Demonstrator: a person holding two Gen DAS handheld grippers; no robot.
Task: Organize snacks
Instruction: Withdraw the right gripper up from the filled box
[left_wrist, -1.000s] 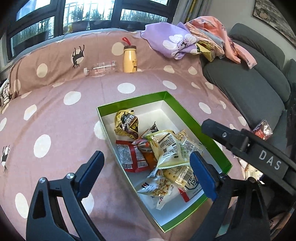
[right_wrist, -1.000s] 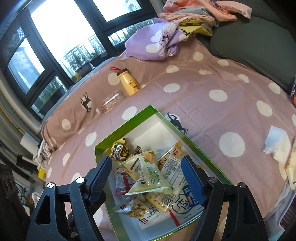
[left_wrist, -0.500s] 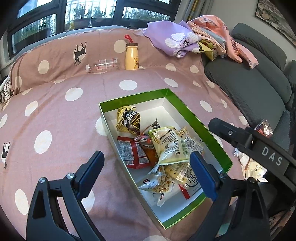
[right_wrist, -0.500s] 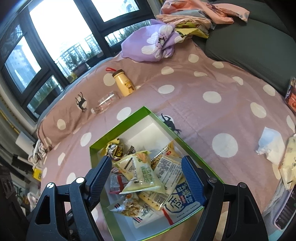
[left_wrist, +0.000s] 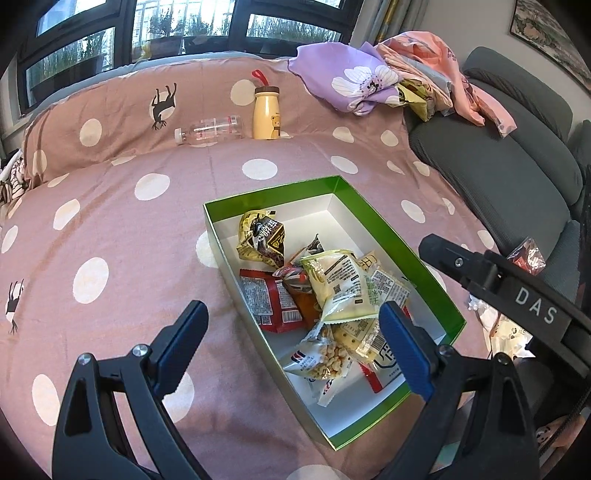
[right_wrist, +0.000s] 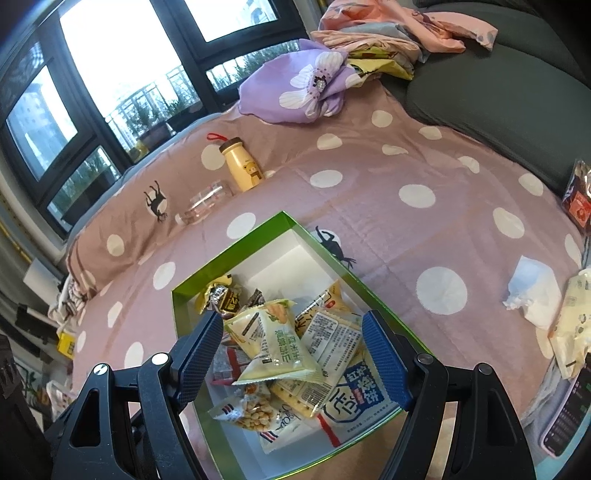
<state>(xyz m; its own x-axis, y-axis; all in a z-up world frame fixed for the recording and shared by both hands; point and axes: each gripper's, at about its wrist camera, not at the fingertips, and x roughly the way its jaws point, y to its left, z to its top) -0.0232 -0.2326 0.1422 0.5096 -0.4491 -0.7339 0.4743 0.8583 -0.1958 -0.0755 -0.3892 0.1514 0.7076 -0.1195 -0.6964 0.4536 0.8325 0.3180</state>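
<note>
A green-rimmed white box (left_wrist: 373, 218) (right_wrist: 236, 254) lies on a pink polka-dot cover and holds several snack packets: a pale green one (left_wrist: 340, 284) (right_wrist: 273, 339) on top, a red one (left_wrist: 269, 299), a peanut bag (left_wrist: 321, 356) (right_wrist: 251, 410), a brown-yellow one (left_wrist: 260, 236). My left gripper (left_wrist: 291, 343) is open and empty, above the box's near left side. My right gripper (right_wrist: 291, 354) is open and empty, right above the packets; its body shows in the left wrist view (left_wrist: 517, 291). A red packet (left_wrist: 526, 254) (right_wrist: 578, 195) lies outside on the grey sofa.
A yellow bear bottle (left_wrist: 266, 110) (right_wrist: 240, 166) stands and a clear bottle (left_wrist: 210, 129) lies at the back. Clothes (left_wrist: 369, 81) pile on the grey sofa (left_wrist: 498, 166). Crumpled tissue (right_wrist: 532, 291), a cream bag (right_wrist: 576, 314) and a phone (right_wrist: 569, 410) lie at the right.
Both grippers have drawn back and up a little from the box, so it looks slightly further away. Both stay open. Nothing in the box has moved.
</note>
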